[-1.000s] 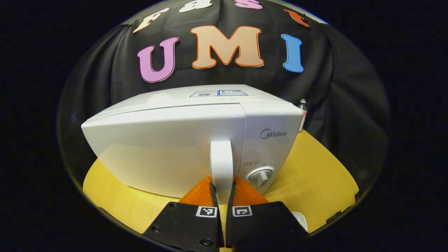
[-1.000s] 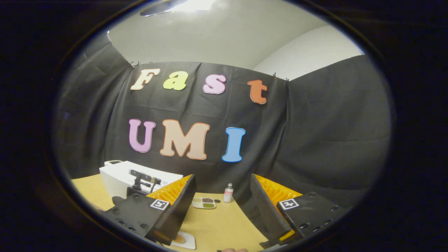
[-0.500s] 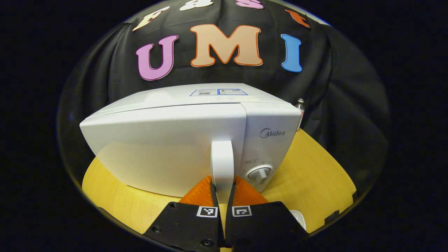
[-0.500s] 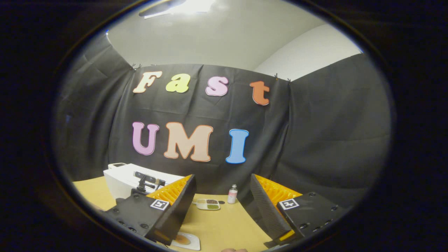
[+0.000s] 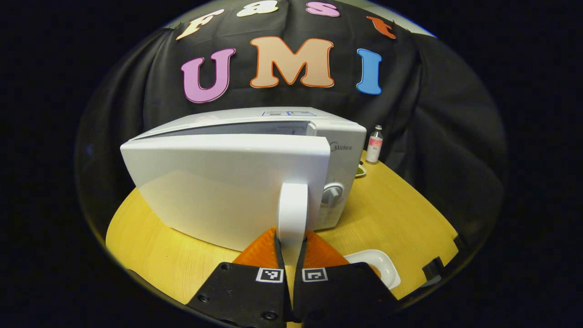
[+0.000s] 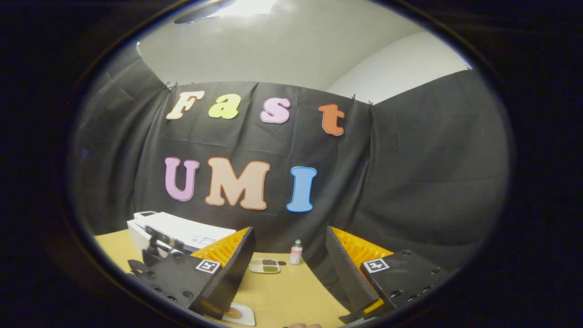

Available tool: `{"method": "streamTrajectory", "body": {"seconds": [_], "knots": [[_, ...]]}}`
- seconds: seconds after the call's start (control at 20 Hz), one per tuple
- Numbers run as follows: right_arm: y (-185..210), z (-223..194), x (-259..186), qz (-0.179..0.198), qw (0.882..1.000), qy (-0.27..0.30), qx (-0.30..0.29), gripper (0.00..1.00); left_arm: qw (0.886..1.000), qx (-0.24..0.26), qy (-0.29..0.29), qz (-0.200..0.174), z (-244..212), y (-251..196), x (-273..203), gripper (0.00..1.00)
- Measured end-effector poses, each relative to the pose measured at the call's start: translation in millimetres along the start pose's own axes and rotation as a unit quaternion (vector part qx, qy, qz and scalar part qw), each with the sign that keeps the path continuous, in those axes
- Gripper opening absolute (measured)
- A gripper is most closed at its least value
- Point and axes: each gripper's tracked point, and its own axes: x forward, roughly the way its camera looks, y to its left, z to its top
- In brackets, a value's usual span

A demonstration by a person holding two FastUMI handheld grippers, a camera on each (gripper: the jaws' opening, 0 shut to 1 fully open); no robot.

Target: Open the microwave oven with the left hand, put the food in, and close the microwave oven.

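Note:
The white microwave [image 5: 339, 136] stands on the yellow table [image 5: 401, 209]. Its door [image 5: 218, 182] is swung a little way out from the body, with a dark gap along the top. My left gripper [image 5: 290, 248] is shut on the door's upright white handle [image 5: 292, 209]. A white dish [image 5: 378, 266] lies on the table just right of that gripper. In the right gripper view, my right gripper [image 6: 289, 269] hangs open above the table with nothing between its fingers, and a white plate of brownish food [image 6: 239, 313] lies below its left finger. The microwave [image 6: 182, 230] sits far left there.
A small bottle with a pink label [image 5: 374, 145] stands behind the microwave's right side. In the right gripper view the bottle [image 6: 296, 252] is beside a small divided tray of food [image 6: 264, 265]. Black cloth closes the back and sides of the table.
The microwave door has come away from the body, pulled by my left gripper on its handle. The control panel now sits farther back. The right gripper has barely shifted.

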Motion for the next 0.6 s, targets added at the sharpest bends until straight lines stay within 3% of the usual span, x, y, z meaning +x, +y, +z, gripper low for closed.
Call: {"method": "streamTrajectory", "body": {"seconds": [0.3,0.6], "knots": [[2,-8,9,0.006,1.0,0.007,0.006,0.96,1.0,0.015,0.013,-0.017,-28,20,-54,0.01],[35,-9,7,0.053,0.998,0.01,-0.013,0.97,1.0,0.007,0.017,0.025,-53,55,-104,0.01]]}}
